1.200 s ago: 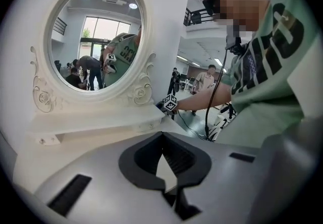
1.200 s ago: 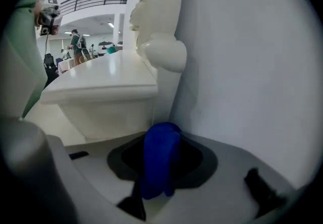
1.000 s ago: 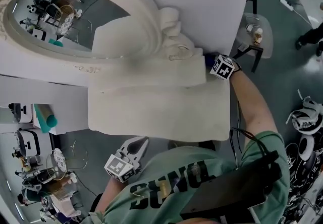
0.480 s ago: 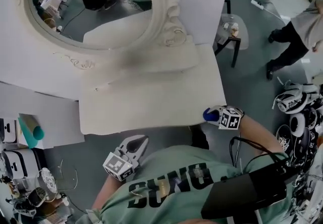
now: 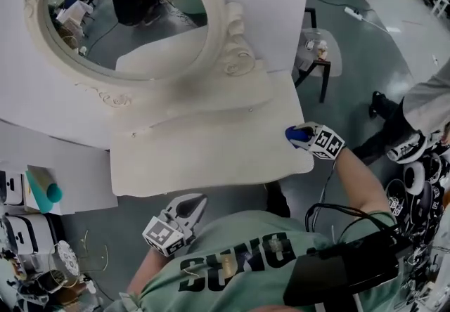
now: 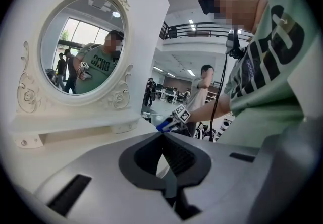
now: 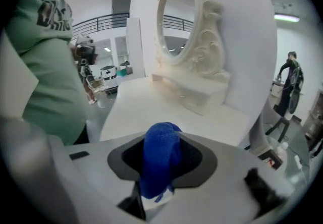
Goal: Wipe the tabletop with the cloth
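- Cloth [image 7: 161, 160]: blue, bunched into a wad and clamped between the jaws of the right gripper [image 7: 160, 168], which are clenched on it. A rounded fold bulges up above the jaws.
- Position of cloth: in the head view it sits at the right edge of the tabletop [image 5: 204, 157], close to the front right corner. Whether it presses on the tabletop cannot be told.
- Right gripper, head view: its marker cube lies just outside the tabletop's right edge, with the jaws pointing inward over the tabletop.
- Left gripper [image 5: 191, 205]: off the tabletop, in front of its front edge and close to the person's green shirt [image 5: 239, 258]. In the left gripper view the jaws are closed together with nothing between them.
- Tabletop: white and bare across its middle. A raised shelf runs along its back.
- Mirror [image 5: 126, 19]: oval, in an ornate white frame, standing at the back of the tabletop on that shelf. It reflects the person and a gripper.
- Side table [image 5: 320, 52]: small, glass-topped, dark-legged, on the floor beyond the tabletop's right side.
- Teal roll [image 5: 43, 188]: on a white surface left of the tabletop, well apart from it.
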{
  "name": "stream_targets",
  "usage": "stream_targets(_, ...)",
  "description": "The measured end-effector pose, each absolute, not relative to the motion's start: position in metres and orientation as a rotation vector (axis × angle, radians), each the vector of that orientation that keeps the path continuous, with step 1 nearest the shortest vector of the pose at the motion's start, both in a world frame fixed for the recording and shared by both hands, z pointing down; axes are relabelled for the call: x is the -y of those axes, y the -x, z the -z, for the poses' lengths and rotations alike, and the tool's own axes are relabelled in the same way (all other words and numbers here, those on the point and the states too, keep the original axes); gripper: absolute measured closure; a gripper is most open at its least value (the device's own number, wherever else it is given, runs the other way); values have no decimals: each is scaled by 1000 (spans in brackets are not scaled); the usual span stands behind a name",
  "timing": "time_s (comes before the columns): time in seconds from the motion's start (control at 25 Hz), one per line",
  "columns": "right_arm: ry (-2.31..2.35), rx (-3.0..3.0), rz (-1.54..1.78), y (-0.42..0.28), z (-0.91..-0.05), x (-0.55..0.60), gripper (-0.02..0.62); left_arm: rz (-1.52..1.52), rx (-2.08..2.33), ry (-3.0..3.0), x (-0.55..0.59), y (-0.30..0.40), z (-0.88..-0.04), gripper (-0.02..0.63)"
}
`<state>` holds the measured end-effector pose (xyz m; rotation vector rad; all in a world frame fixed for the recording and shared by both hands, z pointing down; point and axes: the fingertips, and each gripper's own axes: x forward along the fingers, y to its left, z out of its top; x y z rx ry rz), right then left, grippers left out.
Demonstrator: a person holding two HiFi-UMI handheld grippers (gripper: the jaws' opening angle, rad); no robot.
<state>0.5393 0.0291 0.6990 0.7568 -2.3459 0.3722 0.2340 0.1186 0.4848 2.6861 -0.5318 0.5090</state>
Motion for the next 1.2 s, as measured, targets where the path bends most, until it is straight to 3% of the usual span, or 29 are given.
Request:
stream_targets(0.2,-889,2258,-280,-634,-698,133,468,-509,687,-2634,-59,-292,-483,597)
stream_targets(0.52,-789,2206,-172,-662,-739,240,469,-609,826,-2557,-8,-341,-491,597)
stream_targets(0.88,-670,2251,-205,-658,-752,225,469,-640,766,-2546,-4,-369,-502,597)
stream_targets(1.2,-459,2317,-230,-615,-744,52,469,-603,648,-2614,-32,-357,-502,597)
